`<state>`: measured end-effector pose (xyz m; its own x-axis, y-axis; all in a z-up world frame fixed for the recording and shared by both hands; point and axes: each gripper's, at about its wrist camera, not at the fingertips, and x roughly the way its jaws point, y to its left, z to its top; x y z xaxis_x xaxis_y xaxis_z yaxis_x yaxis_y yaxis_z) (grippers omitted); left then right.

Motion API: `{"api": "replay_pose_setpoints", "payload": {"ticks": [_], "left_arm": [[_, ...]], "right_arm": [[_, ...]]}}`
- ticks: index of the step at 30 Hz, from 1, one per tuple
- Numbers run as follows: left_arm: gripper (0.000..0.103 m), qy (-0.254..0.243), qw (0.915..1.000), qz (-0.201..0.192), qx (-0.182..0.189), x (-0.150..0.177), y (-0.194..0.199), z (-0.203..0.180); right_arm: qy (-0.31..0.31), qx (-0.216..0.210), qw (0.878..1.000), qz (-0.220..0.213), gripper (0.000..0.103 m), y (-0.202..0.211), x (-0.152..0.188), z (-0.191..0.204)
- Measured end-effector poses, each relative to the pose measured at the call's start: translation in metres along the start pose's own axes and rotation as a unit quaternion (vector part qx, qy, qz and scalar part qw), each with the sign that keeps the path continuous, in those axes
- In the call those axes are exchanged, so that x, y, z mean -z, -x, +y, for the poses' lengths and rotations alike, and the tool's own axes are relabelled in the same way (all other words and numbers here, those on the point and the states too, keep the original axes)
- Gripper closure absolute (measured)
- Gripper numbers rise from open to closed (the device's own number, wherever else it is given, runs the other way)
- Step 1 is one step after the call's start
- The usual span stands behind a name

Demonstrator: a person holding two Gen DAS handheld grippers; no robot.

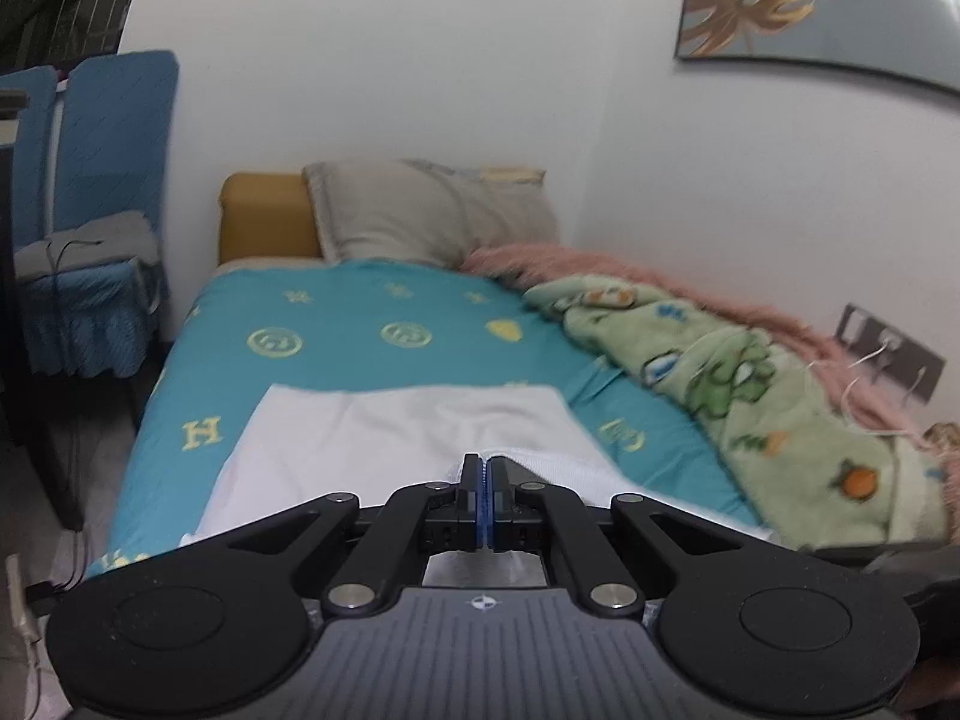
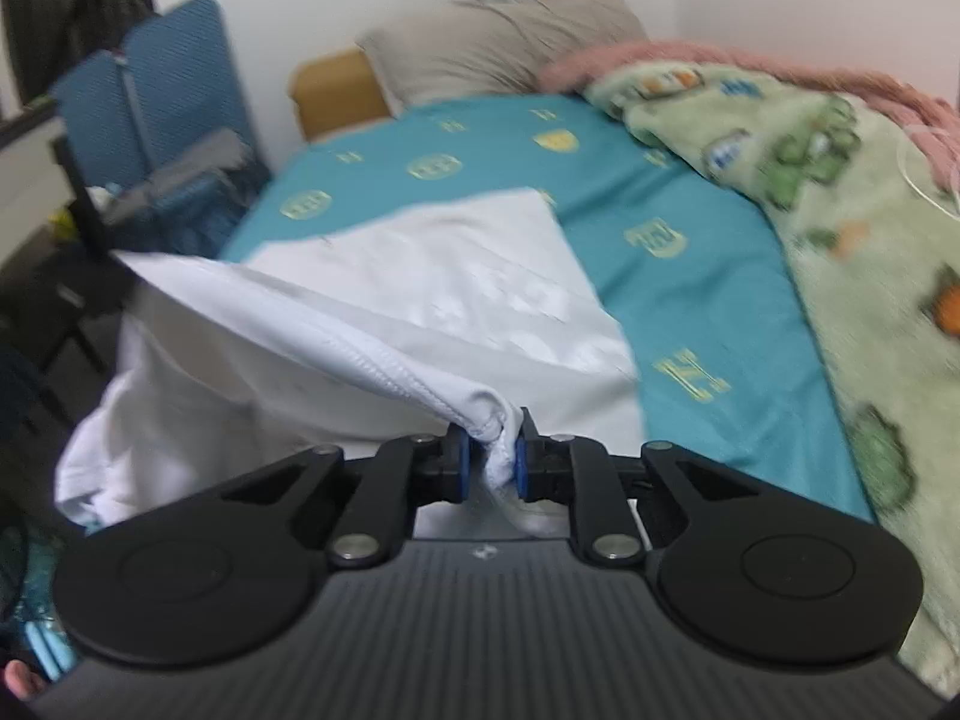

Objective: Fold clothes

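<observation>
We see the left hand-held gripper [image 1: 485, 468] with its blue pads pressed flat together, and a thin edge of the white garment [image 1: 384, 438] appears to be pinched between them, though the fabric is so thin there that we cannot be sure of the hold. Ahead of this gripper the garment lies spread flat on the teal bedsheet [image 1: 360, 312], its far edge straight across the bed.

The right hand-held gripper [image 2: 492, 450] is closed on a bunched hem of the same white garment [image 2: 420, 300]; the cloth fills the narrow gap between the pads, which press on it from both sides. From that grip a stitched edge runs up and away to the left, lifted clear of the bed, so that part of the garment hangs in a fold over the near left edge of the mattress (the rest lies flat ahead of the gripper).

Beyond the garment, at the head of the bed, a grey pillow [image 1: 432, 210] leans against a mustard headboard [image 1: 264, 216]. To the right of both grippers a green cartoon-print blanket [image 1: 750, 384] lies crumpled along the wall, with a pink fuzzy blanket [image 1: 630, 264] behind it. To the left, past the bed's edge, stands a blue covered chair [image 1: 114, 138] with grey cloth on its seat. A framed picture with a golden leaf [image 1: 780, 0] hangs on the wall to the upper right.
</observation>
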<state>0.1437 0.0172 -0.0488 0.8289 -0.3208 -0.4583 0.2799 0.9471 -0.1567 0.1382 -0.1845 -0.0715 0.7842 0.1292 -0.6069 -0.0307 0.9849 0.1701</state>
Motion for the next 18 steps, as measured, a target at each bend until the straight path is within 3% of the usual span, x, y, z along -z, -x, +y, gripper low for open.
{"api": "replay_pose_setpoints", "payload": {"ticks": [4, 8, 13, 18], "left_arm": [[0.101, -0.003, 0.9989, 0.042, -0.02, 0.011, -0.022, 0.006], [0.091, -0.023, 0.9969, 0.068, -0.033, 0.022, -0.042, 0.001], [0.055, -0.037, 0.995, 0.084, -0.039, 0.03, -0.058, -0.012], [0.043, -0.04, 0.9945, 0.085, -0.046, 0.038, -0.07, -0.024]], "right_arm": [[-0.013, -0.038, 0.999, -0.022, 0.087, 0.011, -0.004, 0.0], [-0.031, -0.06, 0.997, -0.025, 0.087, 0.015, -0.007, -0.003], [-0.056, -0.081, 0.995, -0.023, 0.087, 0.015, -0.009, -0.007], [-0.084, -0.097, 0.991, -0.033, 0.087, 0.019, -0.011, -0.014]]}}
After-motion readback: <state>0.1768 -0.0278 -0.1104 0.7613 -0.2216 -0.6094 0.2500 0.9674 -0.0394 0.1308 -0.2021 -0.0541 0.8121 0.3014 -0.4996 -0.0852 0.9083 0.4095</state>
